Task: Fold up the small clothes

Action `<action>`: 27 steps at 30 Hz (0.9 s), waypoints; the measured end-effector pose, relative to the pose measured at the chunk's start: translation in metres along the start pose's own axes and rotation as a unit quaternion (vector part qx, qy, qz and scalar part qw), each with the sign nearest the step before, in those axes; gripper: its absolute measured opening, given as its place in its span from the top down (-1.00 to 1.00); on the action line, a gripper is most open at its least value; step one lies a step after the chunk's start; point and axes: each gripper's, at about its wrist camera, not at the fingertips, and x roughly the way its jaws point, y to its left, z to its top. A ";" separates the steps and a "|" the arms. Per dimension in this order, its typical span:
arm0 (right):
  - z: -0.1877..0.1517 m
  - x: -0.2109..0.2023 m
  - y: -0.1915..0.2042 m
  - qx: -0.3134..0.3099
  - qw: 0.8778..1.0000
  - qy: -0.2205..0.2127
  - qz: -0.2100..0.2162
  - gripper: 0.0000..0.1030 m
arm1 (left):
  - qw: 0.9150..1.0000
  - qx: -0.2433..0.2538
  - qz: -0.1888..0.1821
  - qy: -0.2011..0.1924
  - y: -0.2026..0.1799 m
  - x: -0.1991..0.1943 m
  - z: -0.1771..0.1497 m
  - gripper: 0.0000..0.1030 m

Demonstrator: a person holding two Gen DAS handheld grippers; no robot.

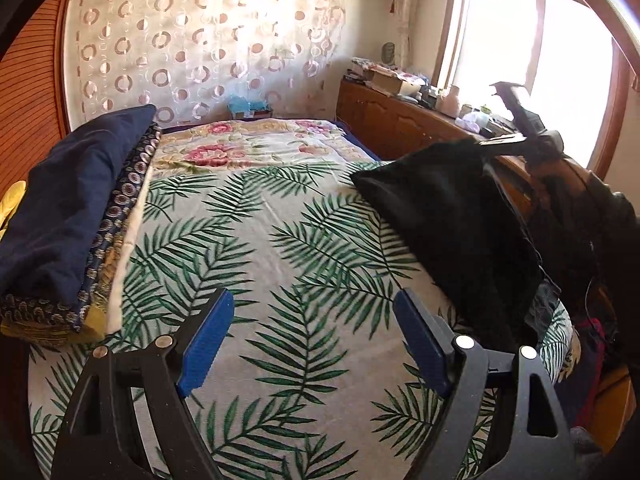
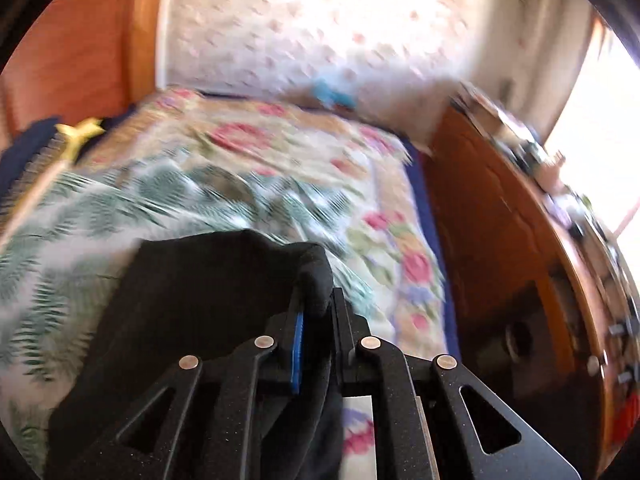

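Right wrist view shows a black garment (image 2: 192, 304) bunched between the jaws of the right gripper (image 2: 318, 312); the jaws stand nearly together with a fold of the cloth pinched between them, and the rest of it hangs down and to the left of the fingers. The picture is smeared by motion. Beyond the cloth lies a bed cover with green leaves (image 2: 72, 232), and further ahead a flowered blanket (image 2: 248, 140). To the right of the gripper runs a wooden cabinet (image 2: 500, 232) with blurred clutter on top.

From the left wrist view, the same black garment (image 1: 452, 216) is ahead and to the right of the left gripper (image 1: 314, 344), lifted at its upper corner by the right gripper (image 1: 500, 142) so that it slopes down to the leaf cover (image 1: 256, 248). The left gripper hangs over the bare cover with its blue pads (image 1: 208, 344) wide apart and nothing between them; it does not touch the garment. To its left, a stack of folded dark blue bedding (image 1: 68, 208) rests on patterned cloth. Straight ahead is a curtain with ring patterns (image 1: 208, 44), and to the far right a bright window (image 1: 540, 72). Nothing lies between the left gripper and the garment.
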 end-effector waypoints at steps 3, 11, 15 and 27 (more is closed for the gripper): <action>-0.014 0.005 0.003 0.012 1.000 0.007 0.002 0.14 | 1.000 0.008 -0.007 0.007 -0.008 0.004 -0.001 -0.62; -0.067 -0.061 0.022 0.006 0.997 -0.051 0.050 0.14 | 0.999 0.026 -0.023 0.021 -0.036 0.016 -0.003 -0.62; -0.115 -0.093 0.052 -0.002 0.994 -0.069 0.089 0.08 | 0.999 0.033 -0.031 0.022 -0.046 0.019 -0.004 -0.62; -0.194 -0.133 0.085 0.006 0.987 -0.092 0.133 0.06 | 0.998 0.029 -0.040 0.032 -0.063 0.034 -0.009 -0.62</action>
